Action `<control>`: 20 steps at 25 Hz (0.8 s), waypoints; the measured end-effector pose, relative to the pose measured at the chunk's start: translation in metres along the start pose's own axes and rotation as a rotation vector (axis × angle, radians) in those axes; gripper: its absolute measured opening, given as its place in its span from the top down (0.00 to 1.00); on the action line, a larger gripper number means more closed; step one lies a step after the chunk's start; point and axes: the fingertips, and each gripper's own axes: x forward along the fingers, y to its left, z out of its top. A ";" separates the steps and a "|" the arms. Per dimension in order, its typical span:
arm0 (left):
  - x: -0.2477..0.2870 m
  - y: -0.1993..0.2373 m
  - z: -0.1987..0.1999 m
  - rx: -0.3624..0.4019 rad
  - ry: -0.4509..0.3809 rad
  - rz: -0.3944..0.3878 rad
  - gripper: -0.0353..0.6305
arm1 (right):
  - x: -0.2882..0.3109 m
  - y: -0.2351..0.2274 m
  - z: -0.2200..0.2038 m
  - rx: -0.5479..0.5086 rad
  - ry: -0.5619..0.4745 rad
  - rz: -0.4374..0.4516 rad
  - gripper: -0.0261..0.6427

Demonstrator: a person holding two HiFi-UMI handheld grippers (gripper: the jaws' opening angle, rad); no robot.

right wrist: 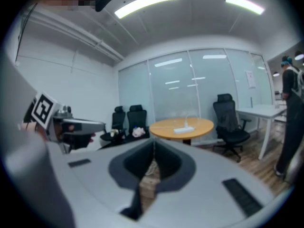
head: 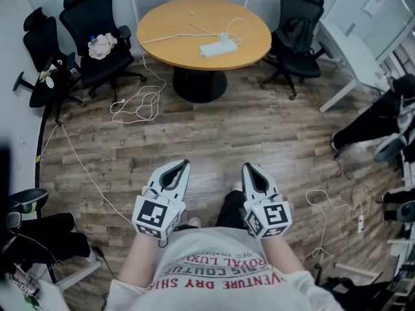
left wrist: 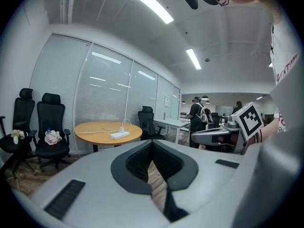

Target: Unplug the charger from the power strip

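Fingers (left wrist: 137, 161) of the L gripper (left wrist: 152, 142) are together. The tips meet w/ nothing btw them, and only floor shows thru the slit lower down. R gripper (right wrist: 153, 142) is the same: tips pressed on each other, empty.

In the head view both are held low, just in front of the person's torso. They sit side by side, near each other but not touching. Both point fwd toward the far end of the room, noses angled slightly inward. Marker cubes (head: 155, 214) sit at the rear, facing up at the cam. L forearm (head: 138, 258) and R forearm (head: 287, 259) are bare, coming out from the shirt (head: 217, 274) and running fwd into the grippers.

The charger (head: 225, 38) is still plugged into the strip (head: 217, 48). The strip lies on the round table (head: 168, 41) across the room, well apart from both grippers. In the L gripper view the table sits a bit left of the tips, and in the R gripper view a bit right.

A white cable (head: 172, 37) crosses the tabletop, drops off its left edge and ends in a loose coil (head: 136, 105) on the floor. Black chairs (head: 97, 34) stand on both sides of the table.
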 end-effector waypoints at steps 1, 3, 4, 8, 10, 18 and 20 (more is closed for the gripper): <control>0.008 0.003 0.000 -0.001 0.003 0.016 0.90 | 0.009 -0.006 0.002 0.000 0.001 0.016 0.92; 0.026 0.007 0.002 -0.002 0.007 0.050 0.90 | 0.027 -0.022 0.006 -0.004 0.002 0.051 0.92; 0.035 0.008 0.004 -0.002 0.009 0.068 0.90 | 0.035 -0.030 0.009 -0.007 0.002 0.070 0.92; 0.076 0.014 0.015 0.011 0.009 0.138 0.90 | 0.071 -0.068 0.027 -0.033 -0.010 0.145 0.92; 0.099 0.015 0.022 0.010 0.007 0.176 0.90 | 0.087 -0.093 0.033 -0.040 -0.007 0.173 0.92; 0.199 -0.005 0.043 -0.020 -0.018 0.248 0.90 | 0.123 -0.199 0.053 -0.075 0.035 0.235 0.92; 0.223 -0.012 0.046 -0.028 -0.022 0.250 0.90 | 0.128 -0.221 0.056 -0.087 0.045 0.242 0.92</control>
